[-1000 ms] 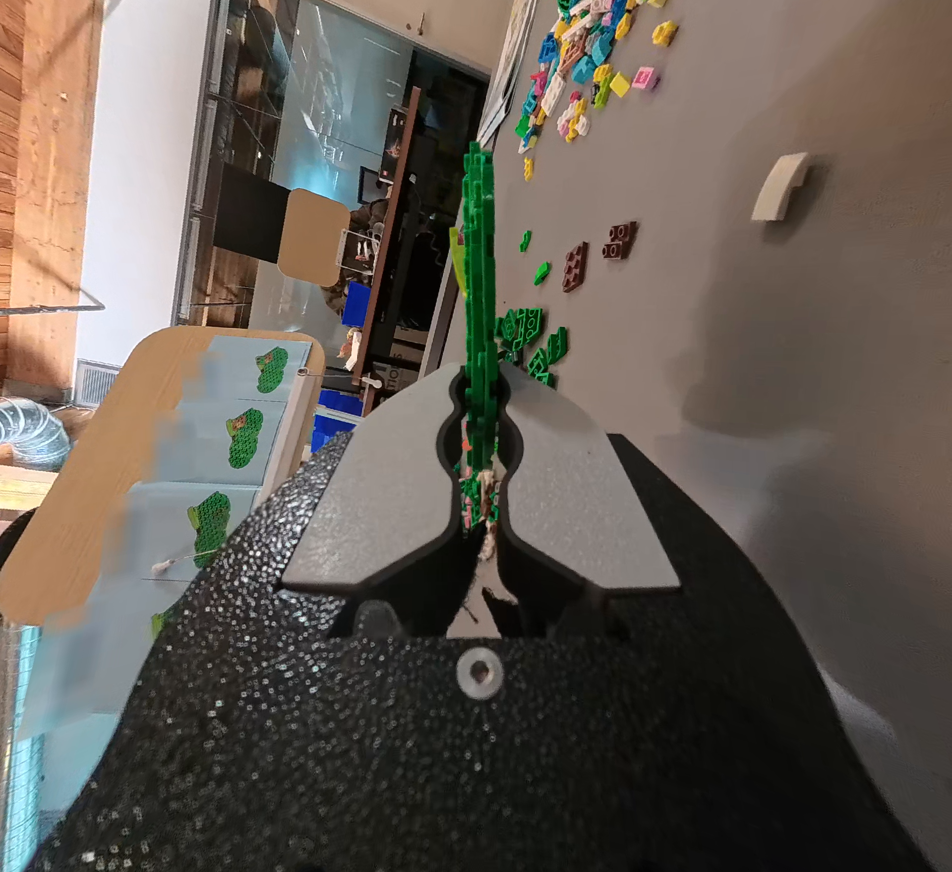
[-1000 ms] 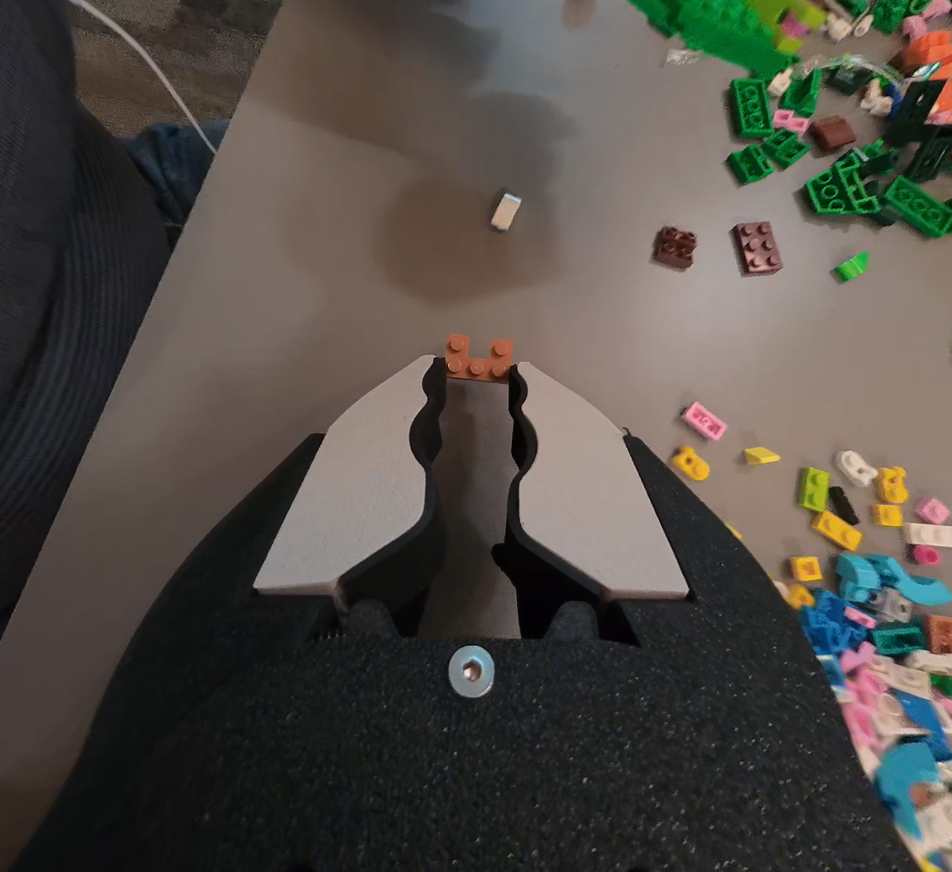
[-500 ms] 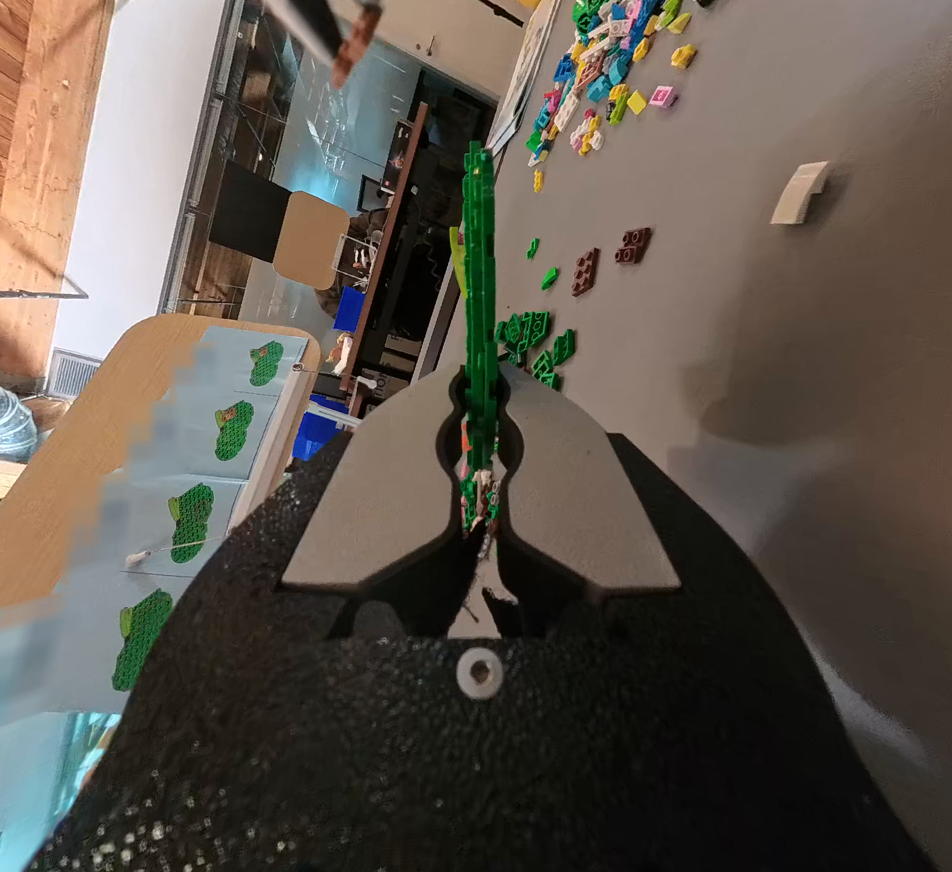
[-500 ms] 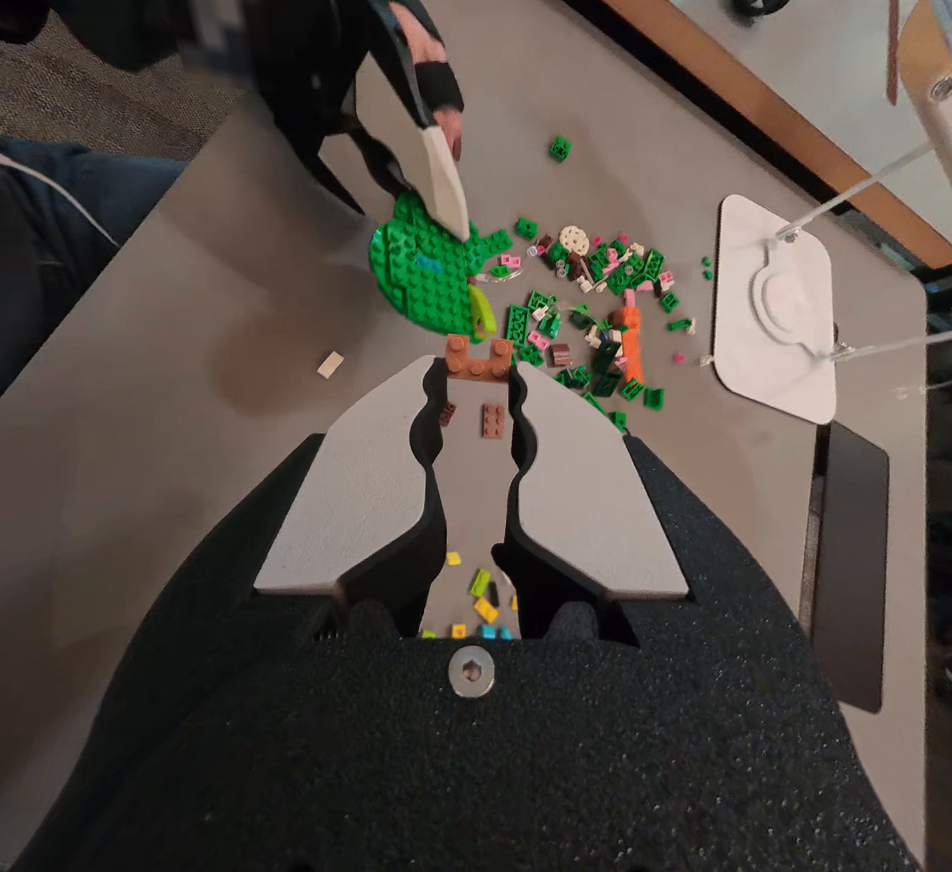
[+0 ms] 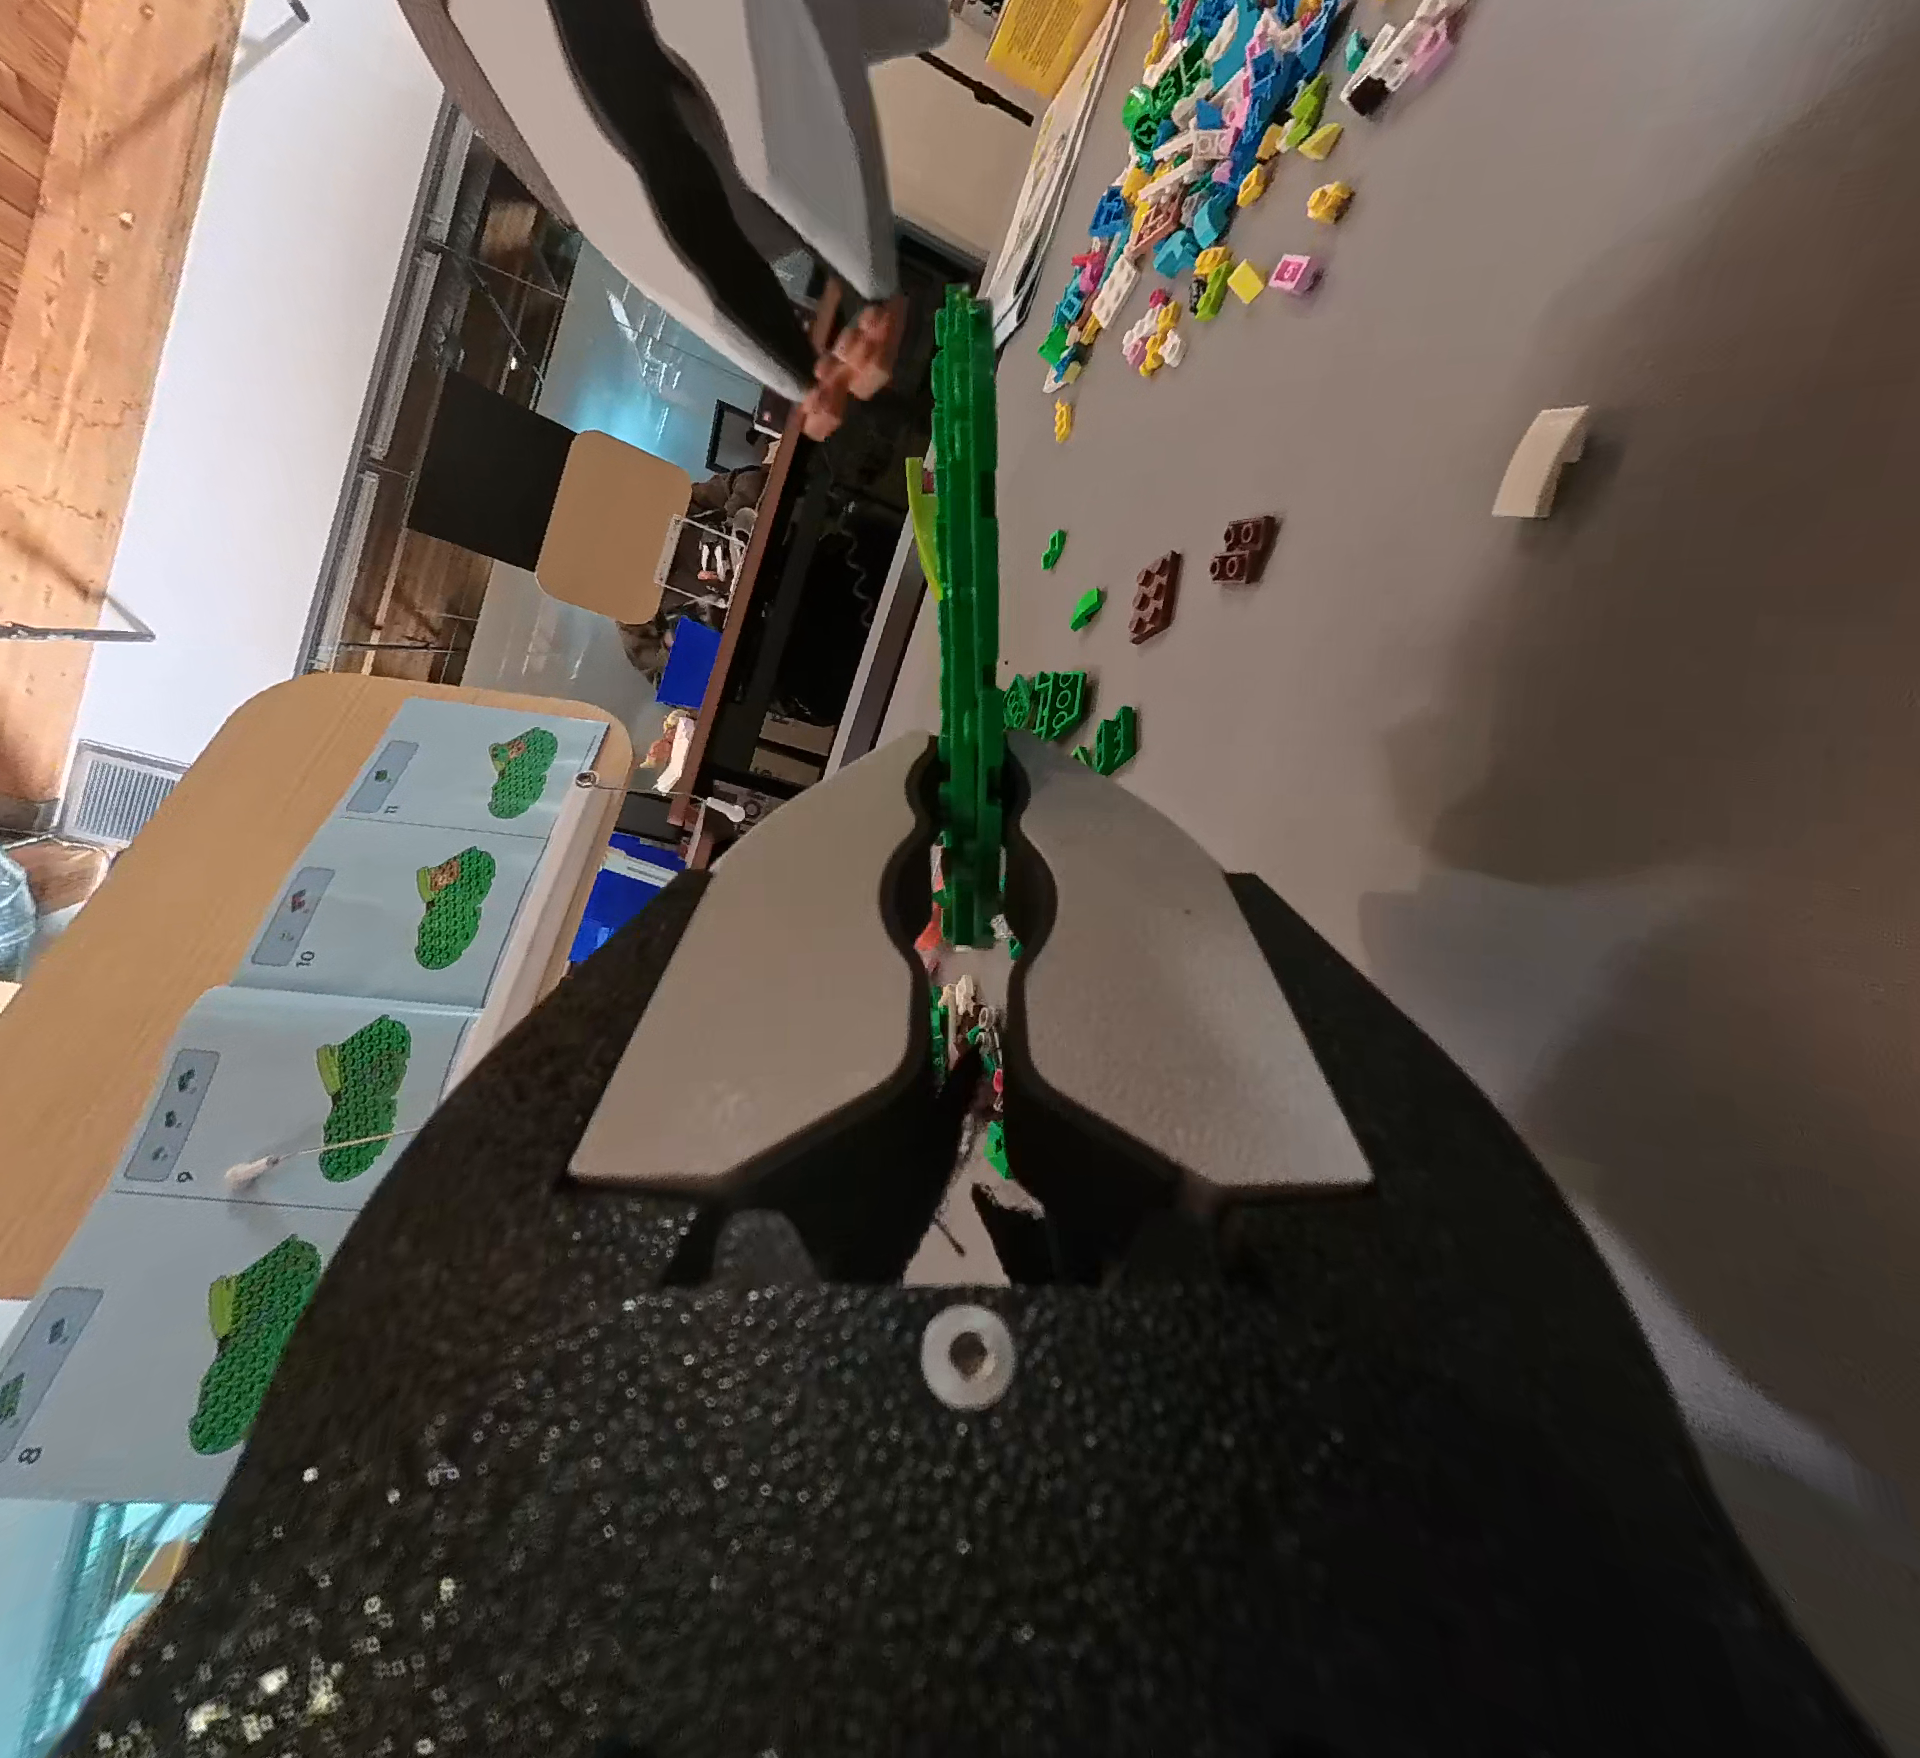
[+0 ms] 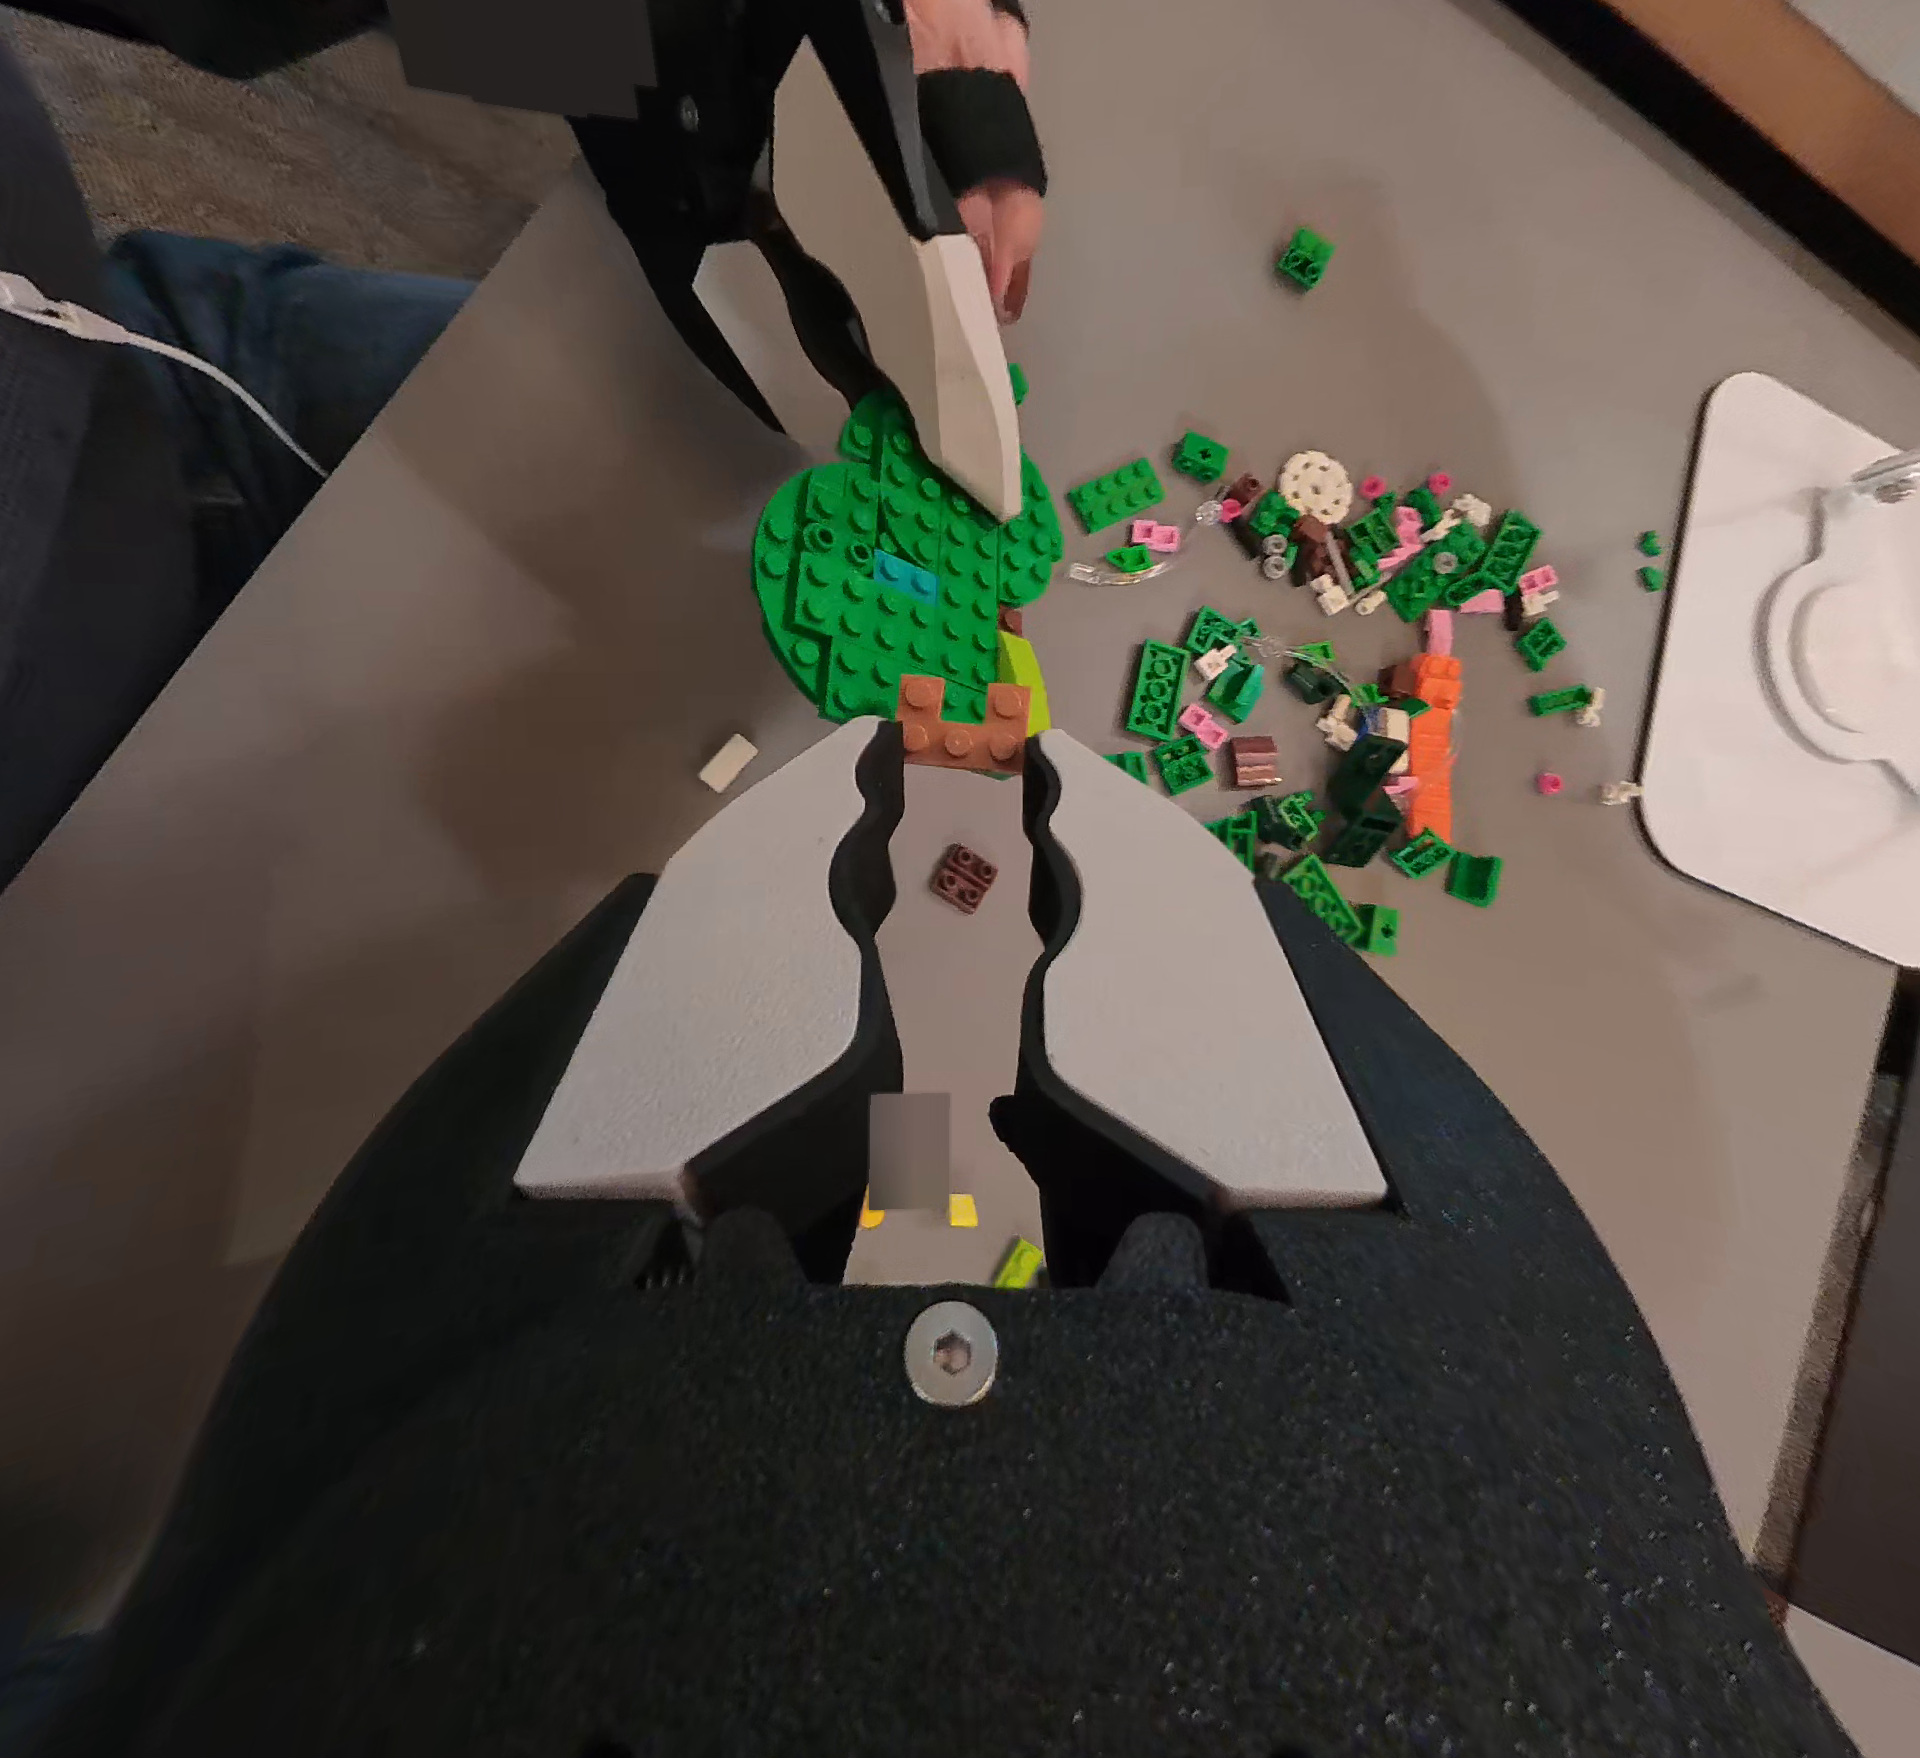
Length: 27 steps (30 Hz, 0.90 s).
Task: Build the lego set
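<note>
Right gripper, nearer than before, clamps reddish-brown notched plate just beside green studded base plate; left gripper pinches that plate edge-on above grey table; loose bricks scattered.

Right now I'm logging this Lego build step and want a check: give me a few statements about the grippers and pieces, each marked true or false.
1. The left gripper is shut on the green base plate. True.
2. The right gripper is empty. False: it is shut on a brown U-shaped piece.
3. The brown piece is already pressed onto the plate. False: in the left wrist view a gap separates them.
4. A cream curved piece lies alone on the grey table. True.
</note>
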Available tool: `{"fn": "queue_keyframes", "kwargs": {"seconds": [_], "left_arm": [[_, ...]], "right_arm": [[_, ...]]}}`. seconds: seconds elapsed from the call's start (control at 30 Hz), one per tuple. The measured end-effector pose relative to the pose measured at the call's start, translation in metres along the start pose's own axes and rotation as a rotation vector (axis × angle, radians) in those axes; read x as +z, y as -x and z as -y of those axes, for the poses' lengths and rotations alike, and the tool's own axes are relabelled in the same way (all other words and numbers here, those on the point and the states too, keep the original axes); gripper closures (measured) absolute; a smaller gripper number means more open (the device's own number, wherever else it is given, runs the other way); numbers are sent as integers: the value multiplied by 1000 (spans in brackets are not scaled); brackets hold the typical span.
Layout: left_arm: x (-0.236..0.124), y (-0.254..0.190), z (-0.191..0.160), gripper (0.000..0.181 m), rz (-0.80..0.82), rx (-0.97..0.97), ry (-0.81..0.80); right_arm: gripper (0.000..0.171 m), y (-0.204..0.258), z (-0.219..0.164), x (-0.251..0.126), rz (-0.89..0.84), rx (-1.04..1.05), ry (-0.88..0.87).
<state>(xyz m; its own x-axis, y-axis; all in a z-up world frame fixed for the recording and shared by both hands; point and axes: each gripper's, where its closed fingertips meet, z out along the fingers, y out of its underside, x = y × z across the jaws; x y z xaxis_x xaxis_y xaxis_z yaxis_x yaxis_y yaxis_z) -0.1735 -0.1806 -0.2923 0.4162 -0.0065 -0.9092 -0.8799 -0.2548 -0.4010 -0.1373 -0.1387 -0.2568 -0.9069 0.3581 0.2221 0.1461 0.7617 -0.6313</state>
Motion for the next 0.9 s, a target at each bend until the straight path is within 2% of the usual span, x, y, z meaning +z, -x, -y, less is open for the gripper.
{"fn": "queue_keyframes", "kwargs": {"seconds": [0.1, 0.33, 0.9], "left_arm": [[-1, 1, 0, 173, 12, 22, 0], [1, -2, 2, 173, 80, 233, 46], [2, -2, 1, 173, 103, 283, 64]], "right_arm": [[150, 8, 1, 8, 43, 3, 20], [150, 13, -7, 18, 88, 52, 81], [150, 13, -9, 25, 123, 79, 70]]}}
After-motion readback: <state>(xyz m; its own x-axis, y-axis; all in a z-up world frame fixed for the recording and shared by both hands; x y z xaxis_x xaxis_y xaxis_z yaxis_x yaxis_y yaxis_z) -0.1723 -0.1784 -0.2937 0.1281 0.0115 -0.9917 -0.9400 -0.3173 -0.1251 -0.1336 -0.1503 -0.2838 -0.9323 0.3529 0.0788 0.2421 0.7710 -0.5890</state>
